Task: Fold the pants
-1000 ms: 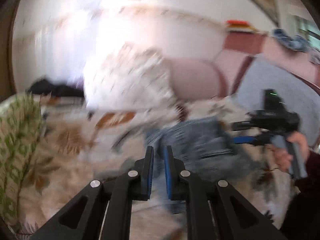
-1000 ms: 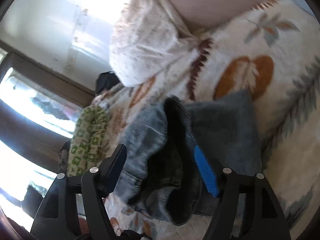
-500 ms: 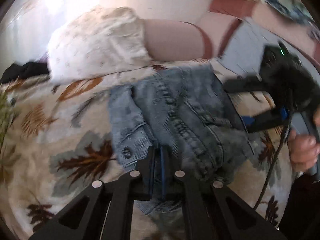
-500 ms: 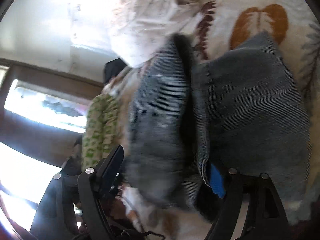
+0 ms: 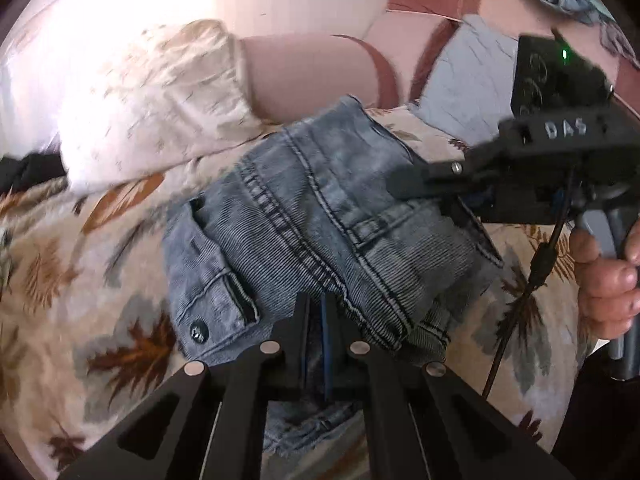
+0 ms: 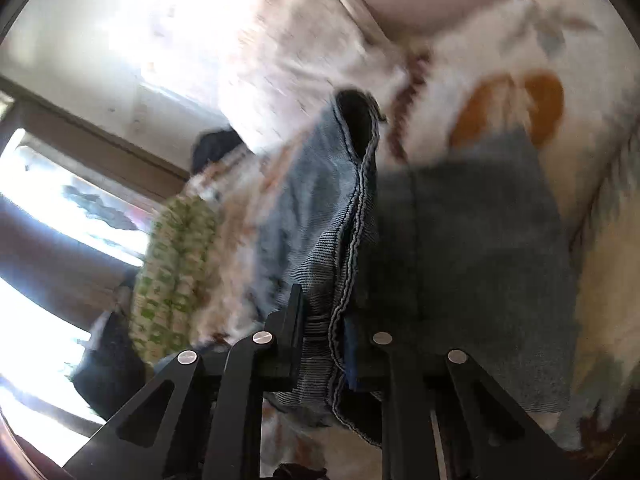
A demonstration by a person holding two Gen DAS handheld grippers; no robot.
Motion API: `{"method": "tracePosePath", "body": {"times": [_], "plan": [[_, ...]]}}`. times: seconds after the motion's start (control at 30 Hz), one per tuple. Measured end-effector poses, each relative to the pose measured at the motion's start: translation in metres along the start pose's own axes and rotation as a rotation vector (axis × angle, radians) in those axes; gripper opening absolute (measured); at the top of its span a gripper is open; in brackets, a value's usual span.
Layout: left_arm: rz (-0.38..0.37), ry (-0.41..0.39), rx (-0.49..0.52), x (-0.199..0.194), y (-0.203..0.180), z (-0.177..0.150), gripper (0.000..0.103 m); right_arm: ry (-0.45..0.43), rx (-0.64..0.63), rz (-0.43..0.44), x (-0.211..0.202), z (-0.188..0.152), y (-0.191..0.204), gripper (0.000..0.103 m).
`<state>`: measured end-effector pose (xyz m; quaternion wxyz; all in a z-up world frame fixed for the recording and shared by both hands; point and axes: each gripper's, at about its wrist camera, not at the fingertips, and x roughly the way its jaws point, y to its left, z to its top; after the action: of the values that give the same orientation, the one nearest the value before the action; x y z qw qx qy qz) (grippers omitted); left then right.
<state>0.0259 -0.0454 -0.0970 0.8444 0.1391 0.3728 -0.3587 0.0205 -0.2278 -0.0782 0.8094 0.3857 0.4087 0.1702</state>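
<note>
Both grippers pinch the jeans, which lie bunched on the leaf-patterned bedspread: the left gripper is clamped on the near edge, the right gripper nipped onto a seamed fold at the jeans' right side. Beyond the jeans lies a white pillow, with a pink headboard behind.

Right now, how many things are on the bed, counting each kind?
Jeans: 1
White pillows: 1
Pink bolsters: 1
Green patterned cloths: 1
Grippers, left gripper and right gripper: 2
Total: 6
</note>
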Motion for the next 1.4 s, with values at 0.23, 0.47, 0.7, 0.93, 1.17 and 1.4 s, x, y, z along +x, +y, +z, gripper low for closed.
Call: {"method": "tracePosePath", "body": {"times": [0.23, 0.47, 0.7, 0.93, 1.17, 1.4], "plan": [[-0.030, 0.023, 0.061, 0.034, -0.059, 0.028, 0.005, -0.081, 0.115, -0.046, -0.051, 0.019, -0.050, 0.015], [-0.103, 0.055, -0.036, 0.024, -0.039, 0.019, 0.008, 0.117, 0.311, -0.159, -0.015, 0.013, -0.117, 0.023], [0.032, -0.090, -0.072, -0.031, -0.002, 0.038, 0.015, -0.135, 0.093, -0.210, -0.073, 0.021, -0.063, 0.040], [0.071, 0.051, -0.138, 0.007, 0.009, 0.016, 0.016, -0.031, -0.086, -0.214, -0.040, -0.002, -0.016, 0.040], [0.102, 0.140, -0.133, 0.039, 0.004, -0.020, 0.016, 0.184, -0.066, -0.350, 0.001, -0.034, -0.036, 0.036], [0.041, 0.059, -0.175, 0.005, 0.020, 0.008, 0.016, 0.177, -0.069, -0.287, -0.006, -0.023, -0.028, 0.040]]}}
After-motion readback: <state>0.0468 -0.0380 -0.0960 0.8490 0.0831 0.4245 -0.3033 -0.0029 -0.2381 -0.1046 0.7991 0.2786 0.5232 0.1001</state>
